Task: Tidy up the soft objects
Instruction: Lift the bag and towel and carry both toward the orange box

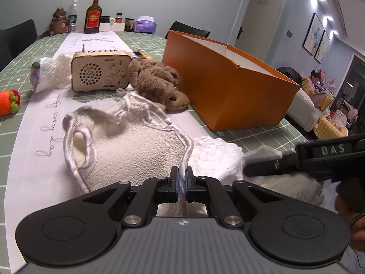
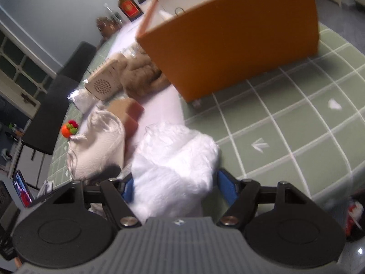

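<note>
Stuffing (image 2: 173, 159), a loose white wad, lies directly ahead of the right gripper (image 2: 175, 189), between its spread blue pads, neither of which visibly presses it (blur hides the left contact). Left gripper (image 1: 181, 178) is clenched on the satin edge (image 1: 186, 153) of the cream pillow cover (image 1: 136, 146), just beside the wad. Orange box (image 2: 228, 52) stands beyond, up and right. Right hand is nearer; judged next: close on wad.
</note>
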A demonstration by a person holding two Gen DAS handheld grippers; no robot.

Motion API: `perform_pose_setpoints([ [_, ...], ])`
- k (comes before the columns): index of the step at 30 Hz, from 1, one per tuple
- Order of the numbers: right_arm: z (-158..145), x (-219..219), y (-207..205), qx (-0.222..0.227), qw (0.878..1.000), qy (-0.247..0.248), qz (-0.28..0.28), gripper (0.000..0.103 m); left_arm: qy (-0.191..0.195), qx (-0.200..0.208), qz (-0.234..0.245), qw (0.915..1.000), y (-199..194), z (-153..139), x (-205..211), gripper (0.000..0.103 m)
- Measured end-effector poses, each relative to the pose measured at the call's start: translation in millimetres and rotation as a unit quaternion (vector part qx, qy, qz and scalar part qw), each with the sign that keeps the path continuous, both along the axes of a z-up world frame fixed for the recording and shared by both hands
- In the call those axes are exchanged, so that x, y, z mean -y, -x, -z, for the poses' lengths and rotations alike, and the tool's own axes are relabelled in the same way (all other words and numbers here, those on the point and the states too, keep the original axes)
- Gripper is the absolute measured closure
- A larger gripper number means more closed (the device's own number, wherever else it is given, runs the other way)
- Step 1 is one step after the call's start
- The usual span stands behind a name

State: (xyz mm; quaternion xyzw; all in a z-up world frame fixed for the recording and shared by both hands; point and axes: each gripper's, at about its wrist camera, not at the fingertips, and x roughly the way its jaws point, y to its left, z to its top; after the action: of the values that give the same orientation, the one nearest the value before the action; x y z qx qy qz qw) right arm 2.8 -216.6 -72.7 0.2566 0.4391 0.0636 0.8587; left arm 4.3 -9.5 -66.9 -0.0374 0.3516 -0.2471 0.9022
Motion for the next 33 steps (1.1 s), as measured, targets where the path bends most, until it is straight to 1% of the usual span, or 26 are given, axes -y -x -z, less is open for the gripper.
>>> perform_pose_setpoints([
  [3, 1, -16, -8, 0.01, 1.0, 0.018, -0.015, 0.031, 0.001, -0.006, -0.013, 0.9999, -3, 5, -6, 0.098],
  [8, 3, -49, -26, 0.035, 0.996, 0.067, -0.047, 0.031, -0.002, -0.004, -0.031, 0.9995, -10, 7, -18, 0.098],
  [12, 4, -71, -43, 0.054, 0.991, 0.099, -0.075, 0.035, 0.003, -0.007, -0.044, 0.999, -17, 8, -30, 0.098],
  [14, 5, -82, -51, 0.066, 0.986, 0.121, -0.092, 0.04, 0.004, -0.007, -0.049, 0.9987, -20, 8, -33, 0.098],
  [16, 7, -90, -55, 0.082, 0.981, 0.142, -0.105, 0.053, 0.005, -0.006, -0.057, 0.9984, -22, 8, -35, 0.098],
  [17, 7, -93, -56, 0.088, 0.978, 0.151, -0.112, 0.055, 0.006, -0.005, -0.061, 0.9981, -21, 8, -37, 0.098],
  [18, 8, -96, -57, 0.093, 0.976, 0.156, -0.12, 0.06, 0.006, -0.003, -0.064, 0.9979, -21, 7, -38, 0.098],
  [21, 7, -101, -57, 0.103, 0.971, 0.166, -0.141, 0.072, 0.004, 0.006, -0.077, 0.997, -20, 3, -44, 0.098],
  [23, 7, -102, -57, 0.106, 0.969, 0.168, -0.15, 0.076, 0.008, 0.009, -0.087, 0.9962, -21, -1, -50, 0.098],
  [25, 5, -102, -57, 0.108, 0.967, 0.17, -0.156, 0.083, 0.012, 0.016, -0.092, 0.9956, -20, -7, -53, 0.098],
  [29, -2, -103, -55, 0.117, 0.964, 0.174, -0.165, 0.086, 0.015, 0.04, -0.097, 0.9943, -12, -23, -55, 0.098],
  [33, -14, -104, -49, 0.136, 0.959, 0.179, -0.173, 0.086, 0.01, 0.081, -0.113, 0.9902, -4, -44, -58, 0.098],
])
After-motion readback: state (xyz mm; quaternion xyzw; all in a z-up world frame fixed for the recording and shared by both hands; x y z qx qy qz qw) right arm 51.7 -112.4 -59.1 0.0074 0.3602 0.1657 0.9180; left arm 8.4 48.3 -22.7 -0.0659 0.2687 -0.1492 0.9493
